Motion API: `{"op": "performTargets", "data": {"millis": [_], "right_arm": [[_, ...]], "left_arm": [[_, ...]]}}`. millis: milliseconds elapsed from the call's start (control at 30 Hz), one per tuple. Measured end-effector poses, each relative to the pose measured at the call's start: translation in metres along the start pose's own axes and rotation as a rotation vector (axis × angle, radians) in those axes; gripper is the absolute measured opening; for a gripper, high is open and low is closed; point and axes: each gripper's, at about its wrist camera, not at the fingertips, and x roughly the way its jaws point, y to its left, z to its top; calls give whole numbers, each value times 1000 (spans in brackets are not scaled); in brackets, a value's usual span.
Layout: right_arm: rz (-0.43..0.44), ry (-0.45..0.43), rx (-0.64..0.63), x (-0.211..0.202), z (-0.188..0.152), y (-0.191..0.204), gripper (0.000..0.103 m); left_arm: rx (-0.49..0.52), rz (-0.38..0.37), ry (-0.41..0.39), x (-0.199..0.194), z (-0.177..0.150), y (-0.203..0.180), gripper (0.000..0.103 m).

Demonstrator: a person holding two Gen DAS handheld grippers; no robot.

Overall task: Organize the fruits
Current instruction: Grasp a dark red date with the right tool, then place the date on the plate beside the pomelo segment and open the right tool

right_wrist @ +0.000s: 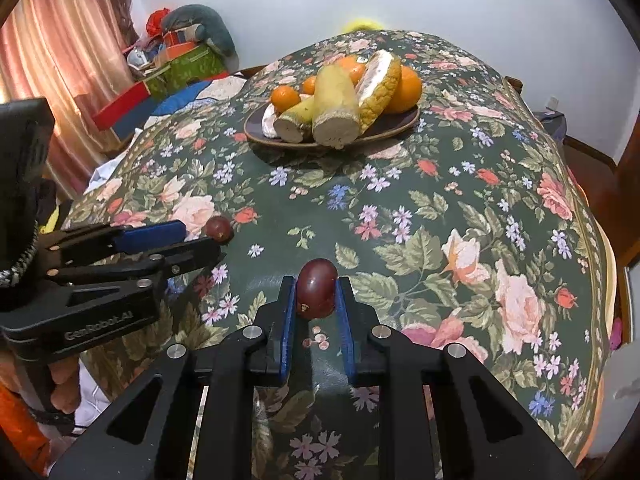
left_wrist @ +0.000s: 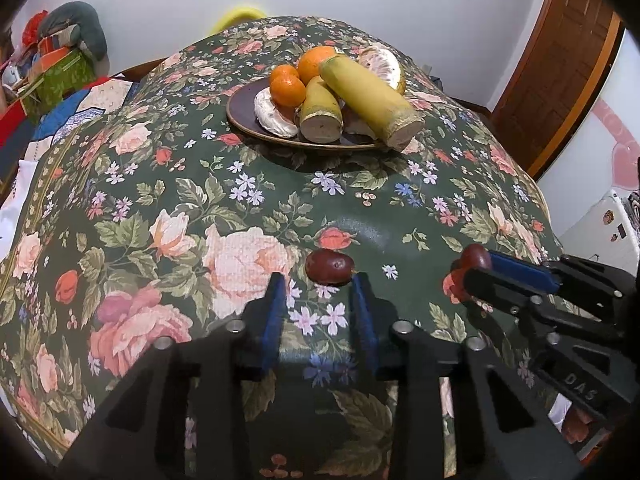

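Observation:
Two dark red jujubes sit near the front of the floral table. One jujube (left_wrist: 329,266) lies just ahead of my open left gripper (left_wrist: 320,282), its fingers apart and not touching it; it also shows in the right wrist view (right_wrist: 219,229). My right gripper (right_wrist: 317,286) is shut on the other jujube (right_wrist: 316,289), which also shows in the left wrist view (left_wrist: 475,257). A dark plate (left_wrist: 244,114) further back holds oranges (left_wrist: 287,89), two yellow-green cane pieces (left_wrist: 372,98) and pomelo pieces.
The floral tablecloth (left_wrist: 240,208) covers the table. A pile of boxes and cushions (left_wrist: 60,60) stands at the back left. A wooden door (left_wrist: 560,68) is at the right. A pink curtain (right_wrist: 52,60) hangs at the left.

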Motion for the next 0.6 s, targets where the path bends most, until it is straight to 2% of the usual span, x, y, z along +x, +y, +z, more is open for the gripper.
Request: {"op": "performTargets", "data": {"millis": [400, 600], "right_arm": [[6, -11, 9, 1, 6, -6, 18], [5, -19, 13, 0, 10, -9, 18]], "left_arm": [[28, -13, -5, 10, 7, -10, 18], [29, -17, -14, 10, 10, -11, 15]]}}
